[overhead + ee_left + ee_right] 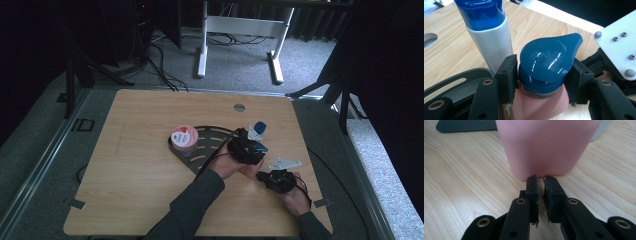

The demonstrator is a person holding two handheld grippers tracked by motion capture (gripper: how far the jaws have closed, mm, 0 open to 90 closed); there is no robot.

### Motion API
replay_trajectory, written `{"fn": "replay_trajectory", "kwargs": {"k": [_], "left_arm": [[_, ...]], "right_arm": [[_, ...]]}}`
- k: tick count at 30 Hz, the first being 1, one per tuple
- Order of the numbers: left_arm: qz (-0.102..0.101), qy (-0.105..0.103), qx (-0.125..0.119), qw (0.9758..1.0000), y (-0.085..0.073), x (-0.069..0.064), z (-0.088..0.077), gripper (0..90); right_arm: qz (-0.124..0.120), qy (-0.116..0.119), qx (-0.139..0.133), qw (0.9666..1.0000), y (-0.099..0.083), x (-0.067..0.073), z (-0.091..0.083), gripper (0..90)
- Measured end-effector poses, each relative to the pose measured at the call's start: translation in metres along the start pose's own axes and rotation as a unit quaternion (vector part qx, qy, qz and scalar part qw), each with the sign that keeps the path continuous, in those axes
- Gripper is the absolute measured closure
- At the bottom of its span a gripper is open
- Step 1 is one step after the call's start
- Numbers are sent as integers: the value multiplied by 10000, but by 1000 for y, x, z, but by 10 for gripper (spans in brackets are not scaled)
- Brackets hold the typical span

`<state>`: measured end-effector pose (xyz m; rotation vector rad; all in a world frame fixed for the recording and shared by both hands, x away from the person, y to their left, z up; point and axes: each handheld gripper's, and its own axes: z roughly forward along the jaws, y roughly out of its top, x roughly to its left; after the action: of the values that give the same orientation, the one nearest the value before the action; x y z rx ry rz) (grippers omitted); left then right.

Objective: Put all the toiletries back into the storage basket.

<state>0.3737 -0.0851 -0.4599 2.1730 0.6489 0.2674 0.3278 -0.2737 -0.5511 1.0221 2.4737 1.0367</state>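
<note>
Black jaws of the left gripper (541, 82) clamped on the blue teardrop cap (549, 62) of the pink bottle (541, 106), low centre of the left gripper view. Right gripper (541, 178), jaws all but shut on nothing, tips against the bottle's base at mid frame. Best to twist the cap squarely, brace the base, and avoid nudging the white bottle (492, 47) at upper left.

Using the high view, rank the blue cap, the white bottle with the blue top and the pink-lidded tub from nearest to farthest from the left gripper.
1. Blue cap: between the jaws of the left gripper.
2. White bottle with the blue top: standing just beyond it, toward the table's far edge.
3. Pink-lidded tub: farthest, on the black slotted plate to the left.
</note>
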Motion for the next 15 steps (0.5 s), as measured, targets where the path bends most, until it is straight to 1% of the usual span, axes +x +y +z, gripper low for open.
{"fn": "replay_trajectory", "kwargs": {"k": [4, 10, 11, 15], "left_arm": [[-45, 20, -6, 10000, 1, -1, 2, 474], [-48, 52, 35, 10000, 2, -2, 5, 459], [-94, 60, 17, 9999, 3, -3, 6, 459], [-93, 82, 42, 9999, 3, -2, 7, 458]], "right_arm": [[6, 1, 1, 10000, 0, 0, 0, 818], [18, 10, -5, 10000, 0, 0, 0, 817], [18, 10, -5, 10000, 0, 0, 0, 816], [14, 19, -5, 10000, 0, 0, 0, 814]]}}
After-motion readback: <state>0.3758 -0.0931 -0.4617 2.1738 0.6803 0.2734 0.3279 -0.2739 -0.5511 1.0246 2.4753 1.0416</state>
